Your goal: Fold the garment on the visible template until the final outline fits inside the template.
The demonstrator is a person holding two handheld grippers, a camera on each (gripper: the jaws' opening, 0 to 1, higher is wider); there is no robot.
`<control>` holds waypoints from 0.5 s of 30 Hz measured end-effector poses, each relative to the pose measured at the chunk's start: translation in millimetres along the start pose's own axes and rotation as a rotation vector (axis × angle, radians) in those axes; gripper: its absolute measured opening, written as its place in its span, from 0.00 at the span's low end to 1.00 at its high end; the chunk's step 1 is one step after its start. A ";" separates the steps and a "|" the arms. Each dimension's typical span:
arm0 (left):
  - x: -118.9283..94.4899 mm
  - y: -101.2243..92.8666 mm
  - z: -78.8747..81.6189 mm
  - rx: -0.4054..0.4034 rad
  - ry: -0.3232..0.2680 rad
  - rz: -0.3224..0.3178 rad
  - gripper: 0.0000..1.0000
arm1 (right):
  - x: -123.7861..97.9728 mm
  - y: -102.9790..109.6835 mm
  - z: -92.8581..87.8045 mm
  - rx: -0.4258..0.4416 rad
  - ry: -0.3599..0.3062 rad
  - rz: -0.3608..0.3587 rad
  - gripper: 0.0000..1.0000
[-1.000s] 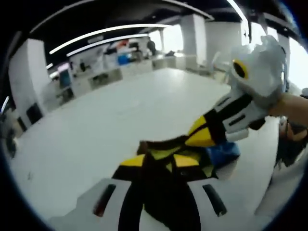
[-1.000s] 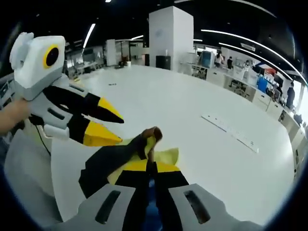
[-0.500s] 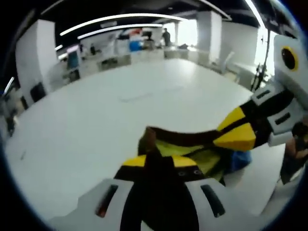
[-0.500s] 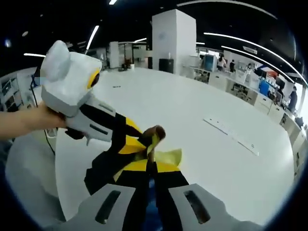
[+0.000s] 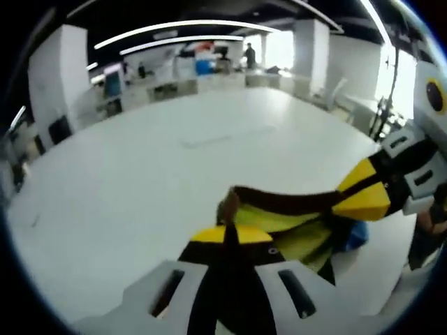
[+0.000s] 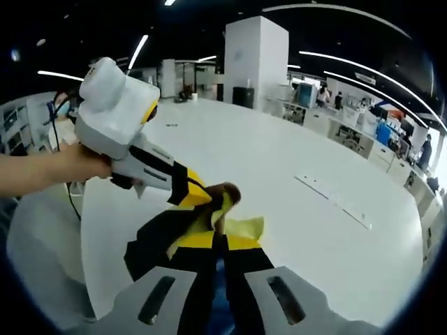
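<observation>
In my left gripper view, the left gripper (image 5: 230,234) has its yellow-tipped jaws clenched on the black and yellow-green fabric garment (image 5: 279,213), bunched above the white tabletop (image 5: 126,202); the right gripper (image 5: 363,195) pinches the same fold, and the blue patch beyond is too blurred to identify. In my right gripper view, both grippers meet on that crumpled garment (image 6: 157,241), hiding its outline. No writing is readable.

Black and yellow-green garment (image 6: 183,234), bunched, lifted off the white table (image 6: 293,181), edge pinched
</observation>
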State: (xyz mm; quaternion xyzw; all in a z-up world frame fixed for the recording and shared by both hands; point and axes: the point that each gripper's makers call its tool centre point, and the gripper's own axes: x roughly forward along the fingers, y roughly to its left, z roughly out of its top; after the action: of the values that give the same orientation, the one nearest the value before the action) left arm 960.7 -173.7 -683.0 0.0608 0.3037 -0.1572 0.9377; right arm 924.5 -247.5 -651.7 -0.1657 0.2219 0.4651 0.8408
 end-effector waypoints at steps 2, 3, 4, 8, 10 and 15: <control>-5.7 1.9 2.7 0.013 -0.008 -0.004 0.00 | -1.9 0.1 -1.1 -0.016 0.005 -0.012 0.04; -8.3 3.4 4.0 0.017 -0.014 0.000 0.00 | -2.7 -0.1 -1.4 -0.024 0.006 -0.018 0.04; -11.9 5.6 5.4 0.028 -0.018 0.006 0.00 | -3.9 -0.6 -2.1 -0.029 0.009 -0.025 0.04; -24.6 9.7 8.5 0.092 -0.037 0.013 0.00 | -8.6 -4.3 -1.9 -0.042 0.008 -0.055 0.03; -30.2 11.0 9.1 0.102 -0.042 0.017 0.00 | -10.8 -4.9 -1.3 -0.051 0.008 -0.066 0.03; -50.8 7.9 18.4 0.155 -0.095 0.009 0.00 | -21.7 -5.4 2.0 -0.068 0.001 -0.102 0.03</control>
State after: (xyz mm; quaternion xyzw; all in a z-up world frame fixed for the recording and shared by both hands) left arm 934.6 -157.0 -638.1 0.1270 0.2454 -0.1786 0.9443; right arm 919.4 -264.7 -638.2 -0.2054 0.1979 0.4288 0.8572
